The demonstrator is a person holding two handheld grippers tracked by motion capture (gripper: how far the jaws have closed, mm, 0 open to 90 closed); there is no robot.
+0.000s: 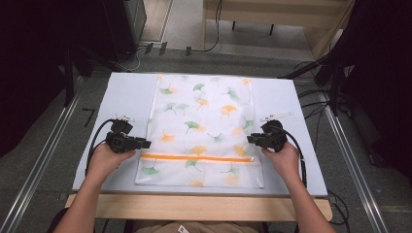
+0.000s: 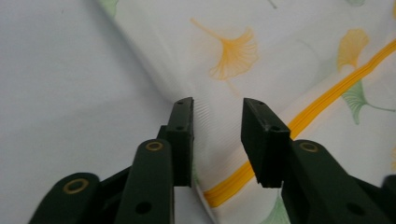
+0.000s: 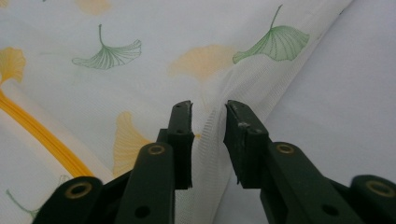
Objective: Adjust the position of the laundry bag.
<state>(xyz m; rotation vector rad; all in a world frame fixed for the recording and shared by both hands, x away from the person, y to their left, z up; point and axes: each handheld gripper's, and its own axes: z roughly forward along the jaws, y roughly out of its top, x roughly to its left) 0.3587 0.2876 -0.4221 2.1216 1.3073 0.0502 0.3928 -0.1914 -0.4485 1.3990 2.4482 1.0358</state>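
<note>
A white mesh laundry bag (image 1: 201, 131) printed with ginkgo leaves lies flat mid-table (image 1: 126, 92). The left gripper (image 1: 144, 143) and right gripper (image 1: 251, 139) flank its orange zipper (image 1: 197, 158), jaws spread, each astride an edge fold but not pinching. Closing shallowly could let the mesh slip free.

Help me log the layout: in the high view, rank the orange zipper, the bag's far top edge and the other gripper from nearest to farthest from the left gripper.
1. Orange zipper: its left end lies just right of the left gripper.
2. Right gripper: across the mesh bag, at its right edge.
3. Bag's far top edge: at the table's back.
</note>
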